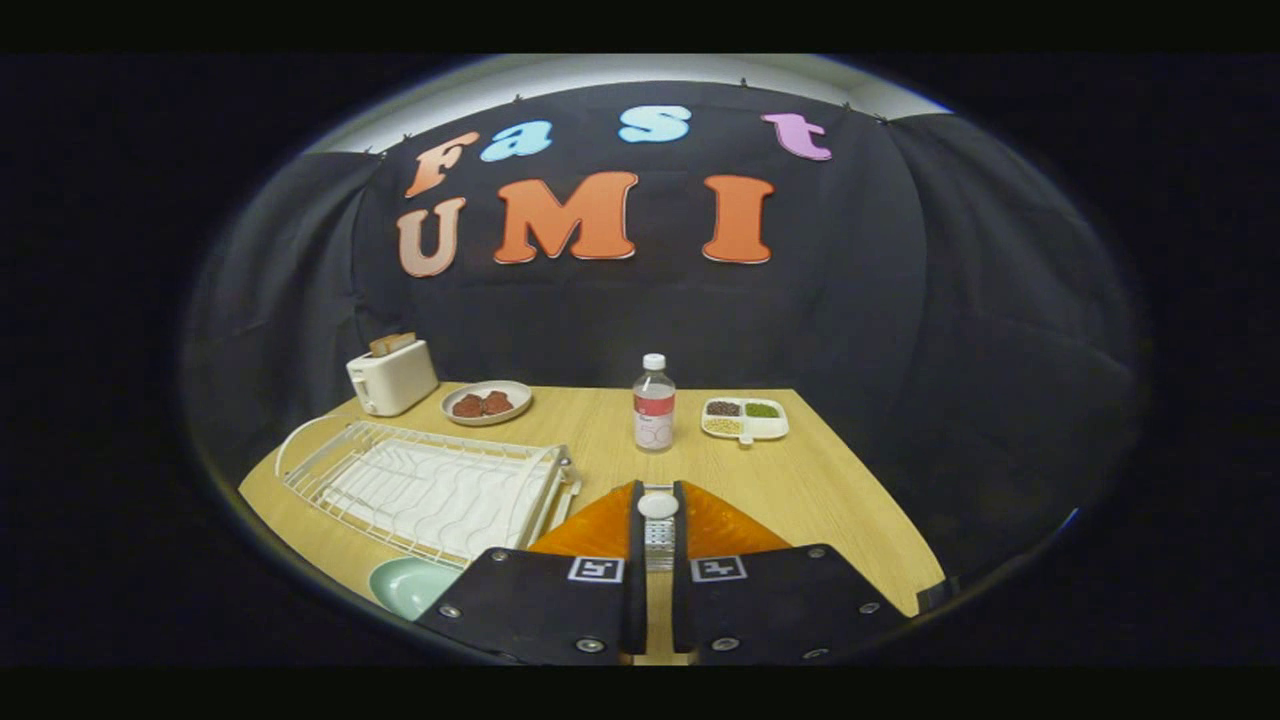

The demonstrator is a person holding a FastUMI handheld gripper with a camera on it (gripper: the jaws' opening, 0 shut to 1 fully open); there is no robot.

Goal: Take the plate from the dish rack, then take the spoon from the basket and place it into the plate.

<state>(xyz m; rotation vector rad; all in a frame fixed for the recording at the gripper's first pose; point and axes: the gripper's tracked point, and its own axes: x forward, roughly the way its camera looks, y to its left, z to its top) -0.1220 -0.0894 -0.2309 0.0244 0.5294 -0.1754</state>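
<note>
My gripper is low over the wooden table, its two fingers close together and pressing on a spoon. The spoon's white rounded end sticks up at the fingertips and its handle runs back between them. An orange basket lies right under and behind the fingers, showing on both sides of them. A pale green plate rests flat on the table to the left of the fingers, at the near corner of the white wire dish rack. The rack stands with no dishes in it.
Beyond the fingers stands a water bottle. A white divided tray of beans is to its right, and a plate of brown patties and a white toaster with bread are to its left. The table's right edge runs diagonally.
</note>
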